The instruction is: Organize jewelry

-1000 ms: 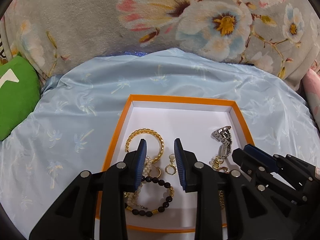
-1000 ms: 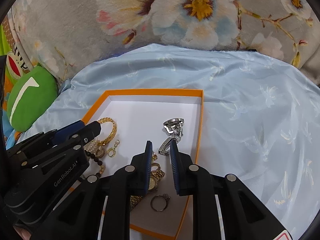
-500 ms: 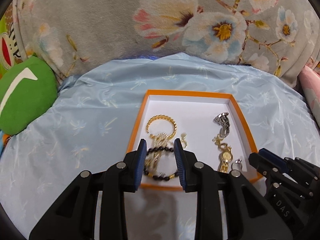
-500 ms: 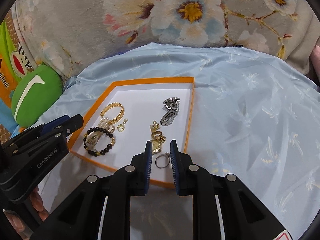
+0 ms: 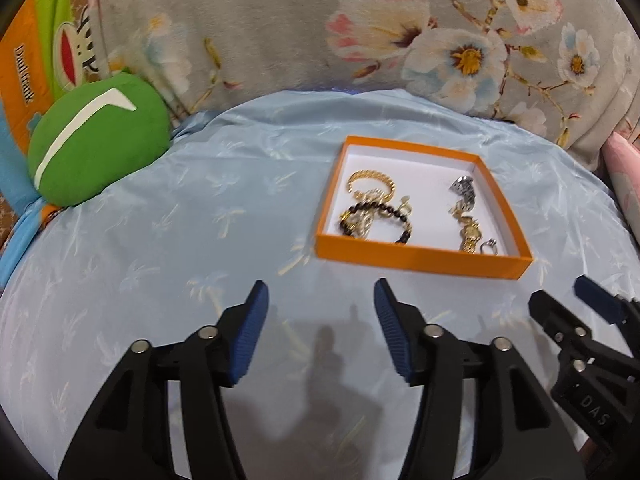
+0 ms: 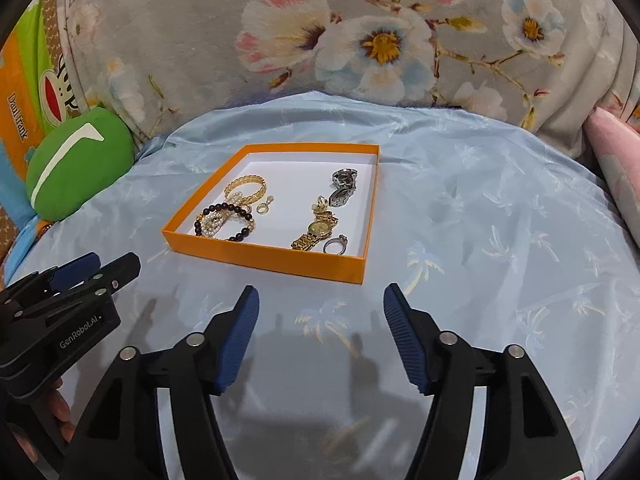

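An orange box (image 5: 416, 258) (image 6: 276, 259) with a white floor lies on the light blue cloth. It holds a gold chain bracelet (image 6: 246, 188), a black bead bracelet (image 6: 224, 224) over a pearl piece, a small gold earring (image 6: 266, 206), a silver watch (image 6: 344, 188), a gold watch (image 6: 316, 232) and a silver ring (image 6: 335, 245). My left gripper (image 5: 320, 312) is open and empty, in front of the box. My right gripper (image 6: 318, 308) is open and empty, also in front of the box, and shows at the right in the left wrist view (image 5: 576, 304).
A green round cushion (image 5: 96, 144) (image 6: 76, 160) lies at the left edge of the cloth. A grey floral blanket (image 6: 360, 40) rises behind the cloth. A pink fabric (image 6: 616, 152) lies at the right.
Both grippers have pulled back from over the box and opened wide. The jewelry stays in the box.
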